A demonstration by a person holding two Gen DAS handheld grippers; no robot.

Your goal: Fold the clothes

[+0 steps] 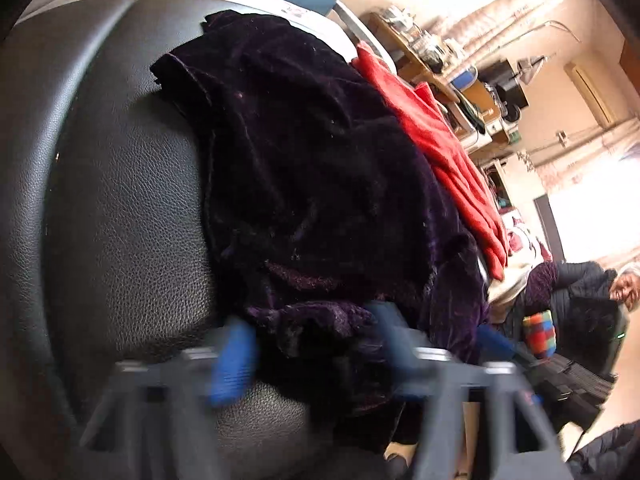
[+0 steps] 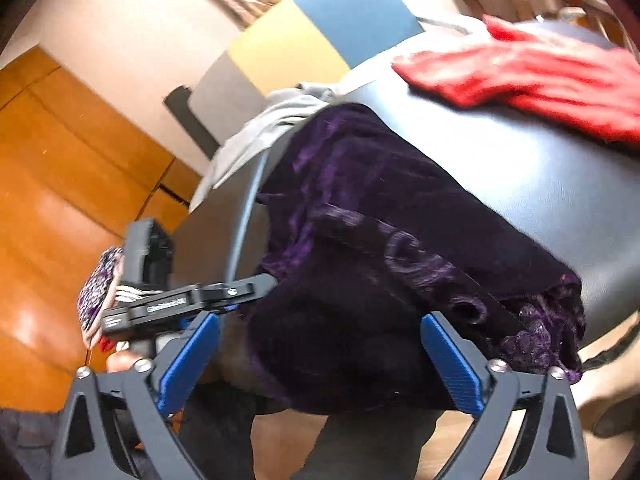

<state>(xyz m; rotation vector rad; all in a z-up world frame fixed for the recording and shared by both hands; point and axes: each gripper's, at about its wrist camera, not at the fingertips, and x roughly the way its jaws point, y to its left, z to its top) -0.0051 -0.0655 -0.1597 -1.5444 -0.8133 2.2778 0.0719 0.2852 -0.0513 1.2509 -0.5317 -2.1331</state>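
Black leather seat (image 1: 120, 208) carries the purple velvet garment (image 1: 312, 184), with a red cloth (image 1: 440, 140) beside it. Your right gripper (image 2: 320, 364) has jaws apart around the garment's hanging edge. Your left gripper (image 1: 360, 348) is blurred; jaws look apart at the velvet.

1. One dark purple velvet garment (image 1: 304, 184) (image 2: 384, 248) lay on the black leather-like padded surface (image 1: 120, 200).
2. One bright red cloth garment (image 1: 440, 140) (image 2: 532, 80) lay there too.
3. One pale grey fabric piece (image 2: 256, 136) hung at the surface's edge.
4. Two tongs were in view: the left tongs (image 1: 360, 356) and the right tongs (image 2: 316, 368), each with two blue pads.
5. One grey-haired person in dark clothing (image 1: 592, 292) sat in the background.
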